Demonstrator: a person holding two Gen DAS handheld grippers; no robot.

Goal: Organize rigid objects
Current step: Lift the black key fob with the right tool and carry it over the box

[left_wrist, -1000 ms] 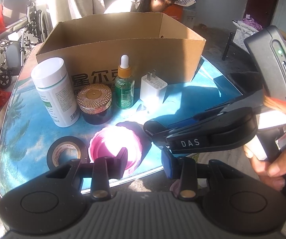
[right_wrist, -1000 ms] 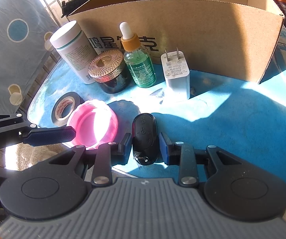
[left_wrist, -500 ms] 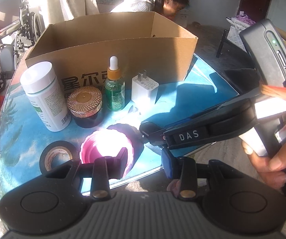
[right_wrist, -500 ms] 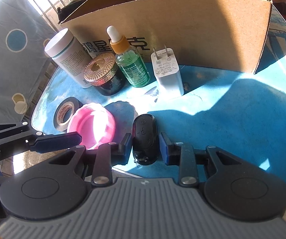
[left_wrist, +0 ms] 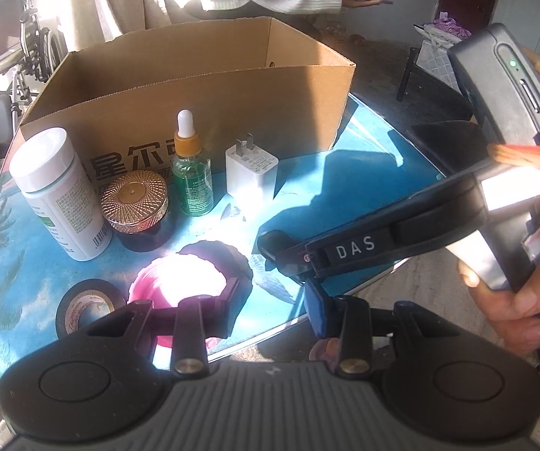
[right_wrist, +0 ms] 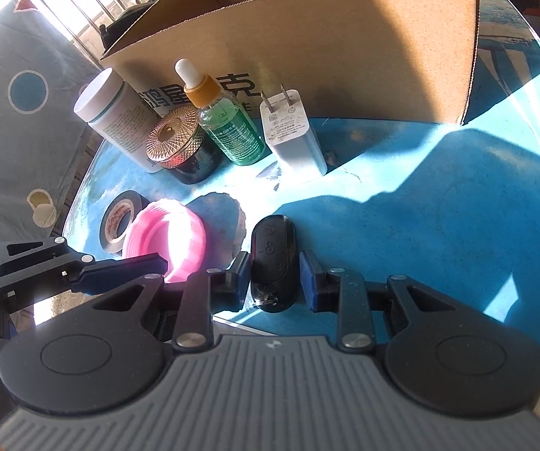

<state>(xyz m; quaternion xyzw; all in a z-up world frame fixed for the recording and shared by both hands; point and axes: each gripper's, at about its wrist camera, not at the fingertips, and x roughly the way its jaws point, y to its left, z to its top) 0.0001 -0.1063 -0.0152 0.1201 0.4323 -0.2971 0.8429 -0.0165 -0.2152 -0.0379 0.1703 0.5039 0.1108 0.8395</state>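
Right wrist: right gripper point(right_wrist: 274, 277) jaws straddle black remote point(right_wrist: 273, 263).

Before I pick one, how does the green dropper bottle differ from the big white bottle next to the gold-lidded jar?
The dropper bottle is clear glass with green liquid showing; the white bottle is opaque. The dropper bottle has an amber collar and a narrow white bulb on top; the white bottle has a broad flat white cap. The dropper bottle is slimmer; the white bottle is clearly wider. Both stand upright in front of the cardboard box, either side of the jar.
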